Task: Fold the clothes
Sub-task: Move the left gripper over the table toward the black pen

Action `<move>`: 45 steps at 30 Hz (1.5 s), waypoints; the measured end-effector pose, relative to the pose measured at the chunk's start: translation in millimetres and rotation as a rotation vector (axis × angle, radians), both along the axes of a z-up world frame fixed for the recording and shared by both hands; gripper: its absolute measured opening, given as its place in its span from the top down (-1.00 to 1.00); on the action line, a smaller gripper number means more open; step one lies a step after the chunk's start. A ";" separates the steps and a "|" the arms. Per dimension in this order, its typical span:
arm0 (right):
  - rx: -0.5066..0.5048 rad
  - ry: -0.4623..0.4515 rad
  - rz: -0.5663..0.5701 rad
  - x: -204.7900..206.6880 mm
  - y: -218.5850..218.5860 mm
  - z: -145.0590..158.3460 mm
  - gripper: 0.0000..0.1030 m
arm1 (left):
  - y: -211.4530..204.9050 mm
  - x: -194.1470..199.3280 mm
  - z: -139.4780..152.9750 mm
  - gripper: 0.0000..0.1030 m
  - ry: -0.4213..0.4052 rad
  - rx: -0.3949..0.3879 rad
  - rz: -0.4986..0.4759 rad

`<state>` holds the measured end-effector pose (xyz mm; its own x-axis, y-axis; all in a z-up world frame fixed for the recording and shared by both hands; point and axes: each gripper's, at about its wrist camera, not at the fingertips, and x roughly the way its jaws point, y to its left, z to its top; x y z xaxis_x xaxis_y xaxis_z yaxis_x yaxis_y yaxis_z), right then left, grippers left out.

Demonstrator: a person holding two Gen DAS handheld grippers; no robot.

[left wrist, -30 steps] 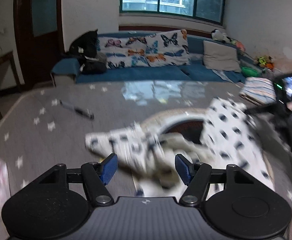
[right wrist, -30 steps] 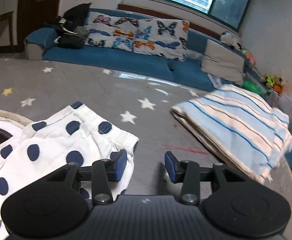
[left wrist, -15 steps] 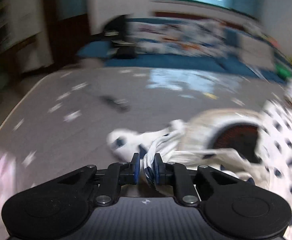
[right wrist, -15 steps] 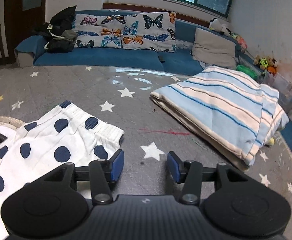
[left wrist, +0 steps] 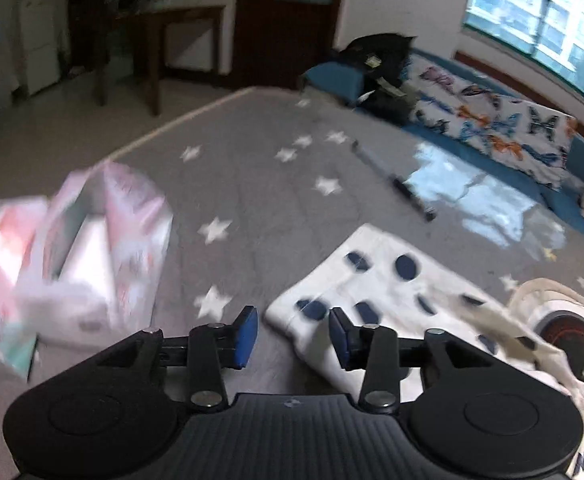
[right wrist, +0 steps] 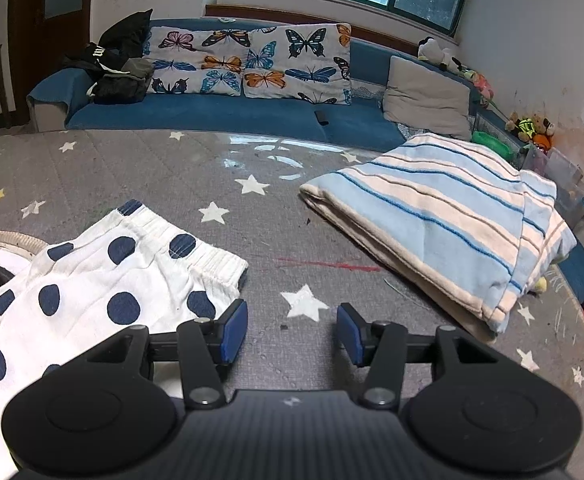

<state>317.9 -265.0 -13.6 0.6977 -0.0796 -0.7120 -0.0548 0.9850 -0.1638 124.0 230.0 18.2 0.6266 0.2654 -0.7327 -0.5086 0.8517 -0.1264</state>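
Note:
A white garment with navy dots (left wrist: 376, 280) lies spread on the grey star mat, and its near left corner lies just beyond my left gripper (left wrist: 293, 336). That gripper's blue pads are opening and stand apart, with the corner lying loose in the gap and neither pad pressing on it. In the right wrist view the same garment (right wrist: 123, 280) shows its ribbed waistband at the right end. My right gripper (right wrist: 291, 332) hovers over bare mat just right of the waistband. Its jaws are opening with nothing between them, and its left pad sits close to the cloth's edge.
A folded blue-and-cream striped blanket (right wrist: 444, 220) lies at the right. A pink and white bag (left wrist: 71, 248) sits at the left. A round woven basket (left wrist: 564, 328) is partly under the garment. A dark stick (left wrist: 396, 176) lies on the mat before the blue sofa (right wrist: 231, 116).
My left gripper closed on the garment's left corner, pulled it out to the left and has now let go. The right gripper's jaws have widened a little.

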 end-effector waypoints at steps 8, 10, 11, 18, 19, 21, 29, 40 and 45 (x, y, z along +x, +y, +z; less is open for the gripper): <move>0.003 -0.002 -0.003 2.2 -0.8 -0.4 -0.01 | -23.7 45.5 -12.5 0.26 0.091 -0.030 -0.225; 0.012 -0.001 -0.006 2.6 -2.8 -0.4 -0.06 | -27.4 59.8 -14.2 0.26 0.106 0.025 -0.252; 0.016 0.000 -0.007 2.8 -3.8 -0.4 -0.08 | -29.6 67.5 -14.5 0.25 0.117 0.055 -0.270; 0.054 -0.005 -0.016 2.6 -9.4 -1.9 -0.10 | -43.9 135.5 -19.8 0.23 0.116 0.178 -0.350; 0.060 -0.006 -0.016 2.3 -10.4 -2.2 -0.10 | -48.3 144.5 -22.1 0.23 0.100 0.190 -0.361; 0.074 -0.009 -0.017 1.6 -12.7 -2.7 -0.12 | -57.0 160.8 -27.1 0.22 0.058 0.209 -0.377; 0.106 -0.019 -0.009 0.2 -18.7 -4.4 -0.15 | -69.6 207.6 -37.1 0.21 -0.065 0.134 -0.367; 0.108 -0.017 -0.012 -0.2 -18.1 -4.1 -0.15 | -69.2 223.1 -27.2 0.03 -0.119 0.088 -0.426; 0.110 -0.021 -0.018 -0.3 -15.4 -4.2 -0.15 | -34.3 210.9 -19.6 0.04 -0.103 0.142 -0.360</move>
